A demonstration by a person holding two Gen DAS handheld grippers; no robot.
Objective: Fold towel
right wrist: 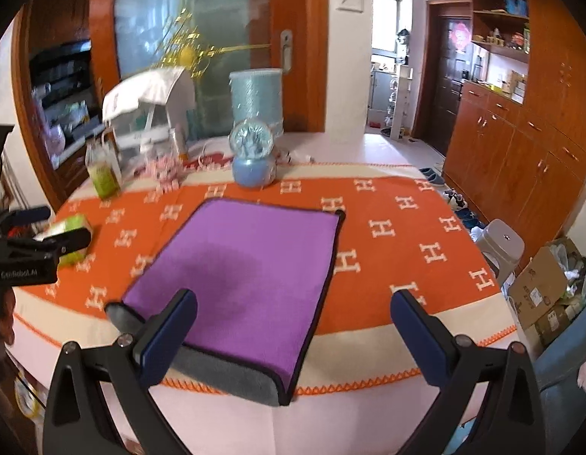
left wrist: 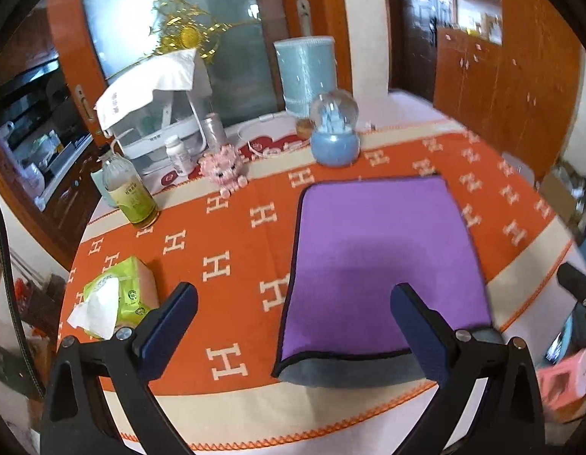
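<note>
A purple towel [left wrist: 380, 258] with a dark edge and a grey underside lies folded flat on the orange tablecloth [left wrist: 224, 235]; its grey lower layer sticks out at the near edge. It also shows in the right wrist view [right wrist: 247, 265]. My left gripper [left wrist: 293, 326] is open and empty, above the towel's near left corner. My right gripper [right wrist: 293, 326] is open and empty, above the towel's near right corner. The left gripper also shows at the left edge of the right wrist view [right wrist: 38, 242].
At the table's back stand a blue snow globe [left wrist: 334, 136], a pink toy [left wrist: 222, 168], a green-labelled bottle [left wrist: 129, 193], a white pill bottle [left wrist: 178, 153] and a white rack [left wrist: 160, 113]. A green tissue pack [left wrist: 118, 295] lies left. A stool [right wrist: 501, 242] and boxes [right wrist: 547, 288] stand right.
</note>
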